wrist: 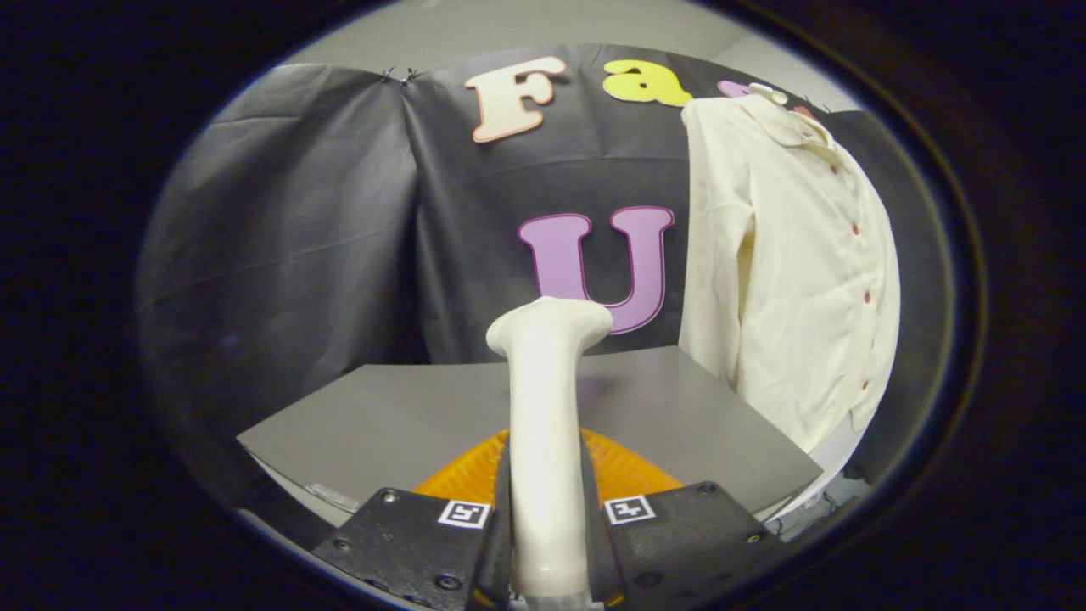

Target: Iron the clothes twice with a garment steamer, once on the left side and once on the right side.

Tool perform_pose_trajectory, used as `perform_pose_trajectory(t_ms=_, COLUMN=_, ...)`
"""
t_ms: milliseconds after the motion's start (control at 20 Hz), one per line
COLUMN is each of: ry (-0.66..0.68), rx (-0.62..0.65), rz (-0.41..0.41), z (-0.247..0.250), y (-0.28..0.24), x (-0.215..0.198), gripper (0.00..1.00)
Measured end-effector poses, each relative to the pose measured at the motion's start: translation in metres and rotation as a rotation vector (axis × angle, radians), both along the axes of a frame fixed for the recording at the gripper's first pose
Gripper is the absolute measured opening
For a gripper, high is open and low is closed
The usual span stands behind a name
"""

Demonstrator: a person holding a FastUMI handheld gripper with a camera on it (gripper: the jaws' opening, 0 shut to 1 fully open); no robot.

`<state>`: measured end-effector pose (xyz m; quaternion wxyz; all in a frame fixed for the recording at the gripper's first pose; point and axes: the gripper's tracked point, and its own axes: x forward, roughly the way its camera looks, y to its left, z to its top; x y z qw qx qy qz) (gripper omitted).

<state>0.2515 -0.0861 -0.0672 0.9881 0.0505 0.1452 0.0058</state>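
My claw (pixel 547 518) is closed on the garment steamer (pixel 545 407): both fingers (pixel 424 543) press against the sides of its pale handle, which fills the narrow gap between them. No slack visible on either side of the handle.

The steamer's handle runs straight ahead from between my fingers toward 12 o'clock and ends in a flared, rounded head, tipped a little toward 1 o'clock. The head stands clear of the shirt, well apart from it, with the black cloth wall (pixel 305 246) behind it.

Under the handle, just ahead of my fingers, an orange ribbed part (pixel 632 471) shows on both sides of the handle. I cannot tell whether it belongs to the steamer or to my claw.

Each finger carries 1 small square marker (pixel 629 509) on its top face, 2 in all, one to each side of the handle.

The shirt (pixel 789 271) hangs at 2 o'clock from the steamer's head, cream-coloured, long-sleeved, collar at the top, with a row of small reddish buttons (pixel 855 229) running down its front. One sleeve hangs down along the side nearest the steamer. The shirt's lower part hangs in front of the far corner of the grey table (pixel 407 416).

The grey table lies flat beyond my fingers, spreading from 10 o'clock to 3 o'clock below the steamer's head. Its surface is bare where I see it.
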Motion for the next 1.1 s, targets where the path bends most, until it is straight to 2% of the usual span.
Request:
perform_pose_trajectory(t_ms=150, ry=-0.077, rx=-0.035, rz=0.012, z=0.023, y=-0.012, x=-0.021, gripper=0.35)
perform_pose_trajectory(t_ms=600, ry=-0.251, rx=0.028, rz=0.022, z=0.068, y=-0.071, x=-0.059, gripper=0.35)
perform_pose_trajectory(t_ms=1100, ry=-0.403, rx=0.060, rz=-0.076, z=0.111, y=-0.172, x=-0.056, gripper=0.34)
